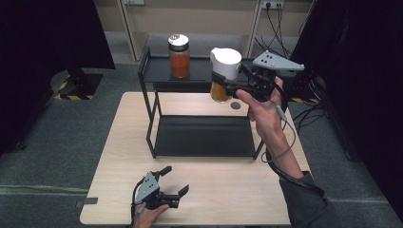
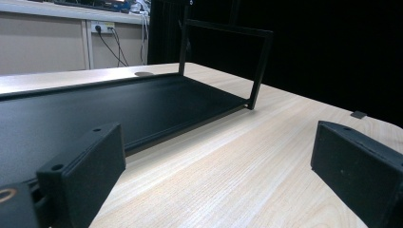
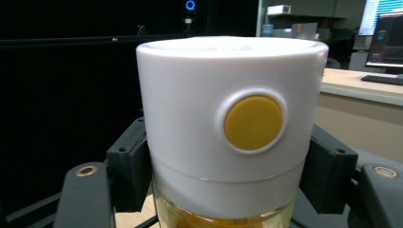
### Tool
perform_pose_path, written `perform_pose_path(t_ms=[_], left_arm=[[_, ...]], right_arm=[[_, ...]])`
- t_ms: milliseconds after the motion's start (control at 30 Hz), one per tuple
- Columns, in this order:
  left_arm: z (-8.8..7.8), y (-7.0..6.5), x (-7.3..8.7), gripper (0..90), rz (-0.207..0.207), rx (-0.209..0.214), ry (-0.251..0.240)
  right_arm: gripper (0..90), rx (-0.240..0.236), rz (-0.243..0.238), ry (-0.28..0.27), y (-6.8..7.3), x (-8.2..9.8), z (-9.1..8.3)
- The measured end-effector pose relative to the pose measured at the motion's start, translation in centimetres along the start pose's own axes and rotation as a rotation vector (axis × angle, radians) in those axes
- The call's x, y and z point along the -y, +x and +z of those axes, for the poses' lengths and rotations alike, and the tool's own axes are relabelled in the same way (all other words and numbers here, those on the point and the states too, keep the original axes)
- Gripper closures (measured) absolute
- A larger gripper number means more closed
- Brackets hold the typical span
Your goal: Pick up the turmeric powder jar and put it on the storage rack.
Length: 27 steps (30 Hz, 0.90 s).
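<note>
The white-lidded jar (image 1: 223,76) is being clamped by the right hand-held gripper (image 1: 227,84) beside the rack's top shelf (image 1: 157,71); a knock against the shelf edge is being risked, or against the red-filled jar (image 1: 179,56). The left hand-held gripper (image 1: 173,180) is being rested wide open and empty on the tabletop (image 1: 228,190).

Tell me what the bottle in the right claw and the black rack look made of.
Bottle: clear body, glass or hard plastic, since the amber content shows through. Its white cap, likely smooth moulded plastic with a soft sheen, carries a matte yellow button. Rack: apparently metal, thin square bars and flat sheet shelves with a matte black coat.
</note>
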<state>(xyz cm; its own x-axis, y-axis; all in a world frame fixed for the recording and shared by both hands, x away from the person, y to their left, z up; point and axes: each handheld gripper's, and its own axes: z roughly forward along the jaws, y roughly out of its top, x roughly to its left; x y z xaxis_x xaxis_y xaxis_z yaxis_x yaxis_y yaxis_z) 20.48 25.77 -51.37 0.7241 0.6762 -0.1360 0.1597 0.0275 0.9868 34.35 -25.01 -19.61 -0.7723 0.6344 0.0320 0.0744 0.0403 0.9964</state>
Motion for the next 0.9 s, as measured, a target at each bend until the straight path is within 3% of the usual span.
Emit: perform_pose_path(t_ms=[333,900], left_arm=[[0.0,0.0,0.0,3.4,-0.001,0.002,-0.003],[-0.1,0.0,0.0,3.4,0.001,-0.001,-0.006]], right_arm=[[30.8,0.045,-0.022,0.003,0.2,-1.4,1.7],[30.8,0.140,-0.015,0.006,0.0,-2.4,5.3]])
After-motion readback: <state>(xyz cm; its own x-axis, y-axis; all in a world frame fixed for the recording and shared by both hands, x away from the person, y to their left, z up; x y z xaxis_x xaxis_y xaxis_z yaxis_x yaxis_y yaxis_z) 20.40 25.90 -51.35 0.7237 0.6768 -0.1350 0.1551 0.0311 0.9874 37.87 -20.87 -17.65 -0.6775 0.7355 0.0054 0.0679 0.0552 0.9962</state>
